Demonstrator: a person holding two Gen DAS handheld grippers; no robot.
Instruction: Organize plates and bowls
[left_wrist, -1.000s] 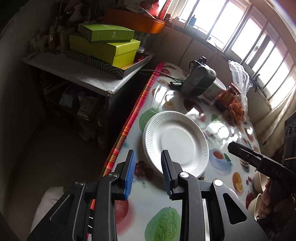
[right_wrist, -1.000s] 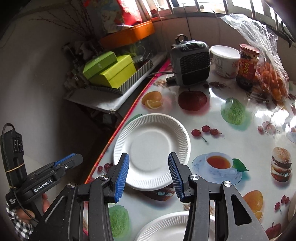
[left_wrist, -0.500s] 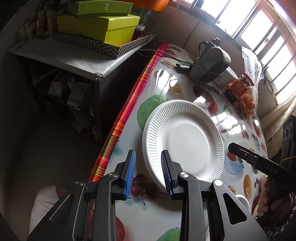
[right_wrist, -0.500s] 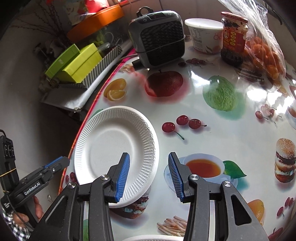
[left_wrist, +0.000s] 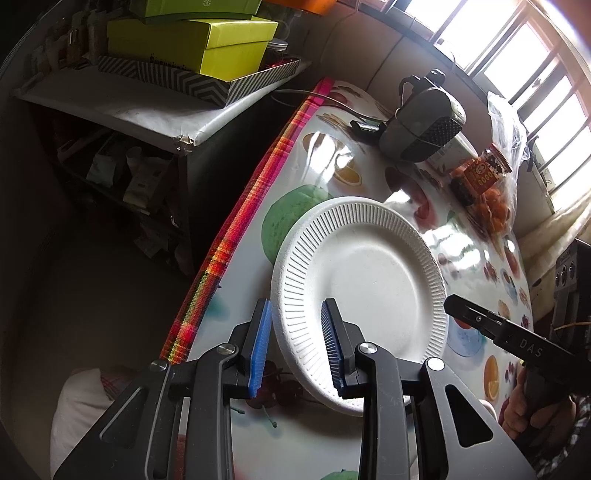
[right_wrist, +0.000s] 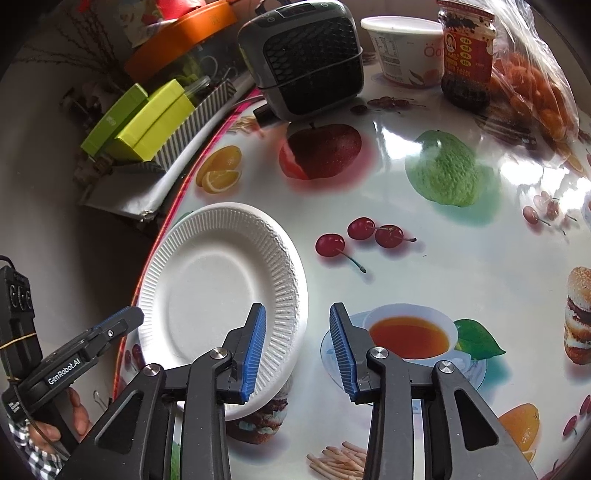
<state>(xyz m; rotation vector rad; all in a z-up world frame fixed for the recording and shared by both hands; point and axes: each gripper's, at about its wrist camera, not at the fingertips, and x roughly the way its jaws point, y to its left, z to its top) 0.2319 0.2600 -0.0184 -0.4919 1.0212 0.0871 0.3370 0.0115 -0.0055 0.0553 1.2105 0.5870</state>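
A white ribbed paper plate (left_wrist: 362, 280) (right_wrist: 207, 291) lies flat on the fruit-print tablecloth (right_wrist: 443, 258), close to the table's left edge. My left gripper (left_wrist: 295, 349) straddles the plate's near-left rim, one blue pad outside it and one over it, neither pressing. My right gripper (right_wrist: 297, 350) straddles the opposite rim and its jaws are closing; one pad is over the plate, the other over the cloth, and neither touches it. Each gripper shows in the other's view: the left (right_wrist: 122, 321) and the right (left_wrist: 465, 314).
A grey heater (right_wrist: 306, 59), a white tub (right_wrist: 402, 51), a red-labelled jar (right_wrist: 465, 55) and a bag of oranges (right_wrist: 535, 85) stand at the table's far side. Left of the plaid table edge (left_wrist: 229, 251), a shelf holds green boxes (left_wrist: 192, 44).
Both grippers have come down and forward onto the plate, so its rim now sits between each pair of pads. The right jaws have narrowed. A second plate has left the right view.
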